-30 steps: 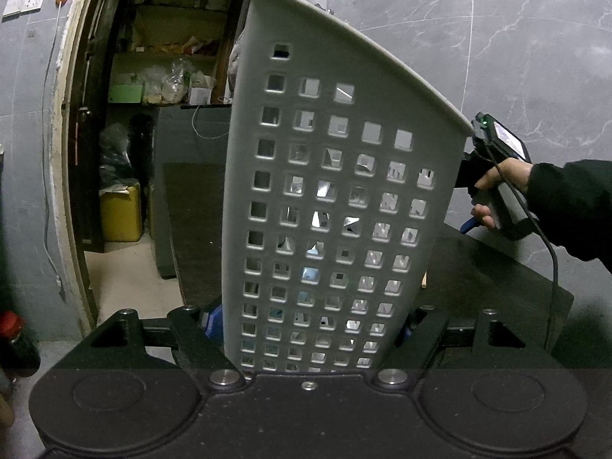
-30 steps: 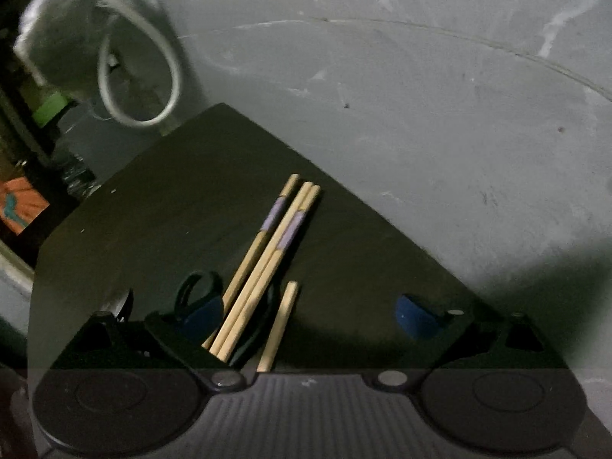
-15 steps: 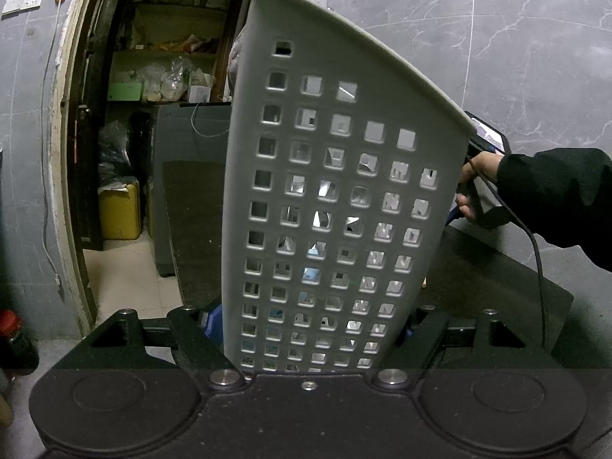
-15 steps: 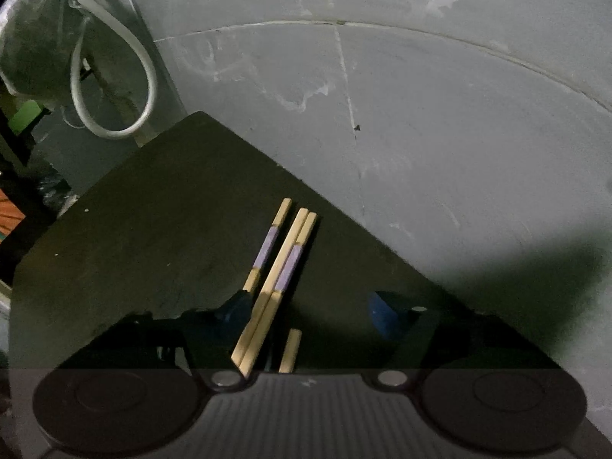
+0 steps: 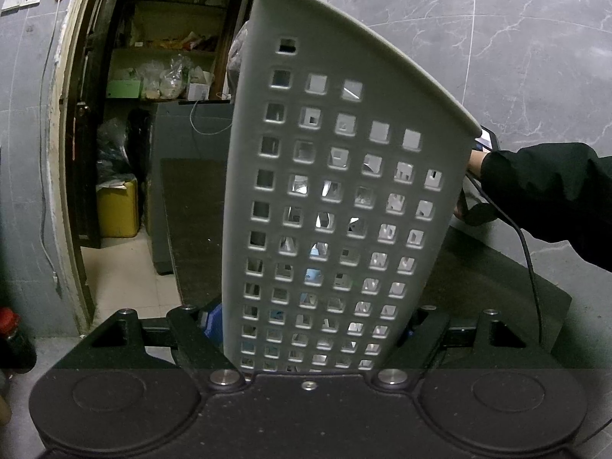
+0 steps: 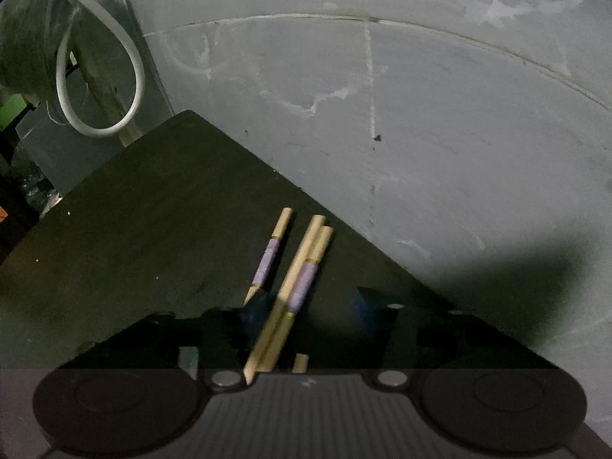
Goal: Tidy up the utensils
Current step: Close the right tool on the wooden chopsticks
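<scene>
Well, bamboo chopsticks (image 6: 302, 279) w/ purple bands (ends plain).

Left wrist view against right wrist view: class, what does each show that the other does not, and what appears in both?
Only the left wrist view shows the white perforated utensil holder gripped in the left tongs, a doorway with shelves, and a dark sleeve.

Only the right wrist view shows the chopsticks between the right tongs, whose jaws have just been closing.

Both show the dark table and the grey marbled wall.
</scene>
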The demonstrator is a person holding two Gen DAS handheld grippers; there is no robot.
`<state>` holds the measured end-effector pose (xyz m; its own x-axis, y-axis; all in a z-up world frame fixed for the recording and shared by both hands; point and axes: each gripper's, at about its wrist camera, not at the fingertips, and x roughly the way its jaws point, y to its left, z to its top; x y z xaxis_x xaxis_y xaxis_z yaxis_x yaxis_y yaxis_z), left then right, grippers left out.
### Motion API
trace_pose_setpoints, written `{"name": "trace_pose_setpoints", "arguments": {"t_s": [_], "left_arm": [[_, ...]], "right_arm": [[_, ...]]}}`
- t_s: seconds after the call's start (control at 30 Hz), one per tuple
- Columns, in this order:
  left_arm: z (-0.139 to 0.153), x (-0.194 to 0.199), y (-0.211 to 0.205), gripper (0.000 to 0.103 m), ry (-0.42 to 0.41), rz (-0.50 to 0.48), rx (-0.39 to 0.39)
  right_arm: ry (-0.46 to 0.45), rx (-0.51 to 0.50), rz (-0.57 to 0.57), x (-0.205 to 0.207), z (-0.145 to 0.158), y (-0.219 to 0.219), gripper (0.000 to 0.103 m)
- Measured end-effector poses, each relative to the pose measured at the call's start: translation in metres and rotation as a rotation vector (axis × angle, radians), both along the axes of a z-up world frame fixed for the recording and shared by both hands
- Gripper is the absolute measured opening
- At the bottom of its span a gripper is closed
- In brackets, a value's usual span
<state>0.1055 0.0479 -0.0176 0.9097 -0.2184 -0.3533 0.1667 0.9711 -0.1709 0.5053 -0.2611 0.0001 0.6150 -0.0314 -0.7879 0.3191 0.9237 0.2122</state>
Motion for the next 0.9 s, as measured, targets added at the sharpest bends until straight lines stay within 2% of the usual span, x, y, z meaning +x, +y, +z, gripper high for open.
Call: {"name": "trace_pose_setpoints", "arguments": {"t_s": [0.07, 0.3, 0.47, 0.57, 0.77, 0.9], "left_arm": [[0.0, 0.0, 0.001, 0.08, 0.001, -0.001, -0.002], [-0.001, 0.001, 0.003, 0.08, 0.002, -0.004, -0.008], [-0.001, 0.001, 0.003, 0.08, 0.002, -0.004, -0.008], [-0.001, 0.001, 0.003, 0.08, 0.003, -0.003, -0.008], [-0.001, 0.001, 0.003, 0.08, 0.003, -0.003, -0.007], [-0.001, 0.001, 0.003, 0.08, 0.003, -0.003, -0.007]], "right_arm": [[0.005, 0.005, 0.001, 0.001, 0.001, 0.001, 0.034], [0.007, 0.052, 0.006, 0.005, 0.001, 0.008, 0.027], [-0.005, 0.028, 0.021, 0.007, -0.002, 0.012, 0.014], [-0.01, 0.016, 0.023, 0.007, -0.002, 0.014, 0.014], [-0.024, 0.06, 0.016, 0.001, -0.001, 0.007, 0.014], [-0.078, 0.074, 0.032, -0.011, 0.004, 0.0, 0.014]]}}
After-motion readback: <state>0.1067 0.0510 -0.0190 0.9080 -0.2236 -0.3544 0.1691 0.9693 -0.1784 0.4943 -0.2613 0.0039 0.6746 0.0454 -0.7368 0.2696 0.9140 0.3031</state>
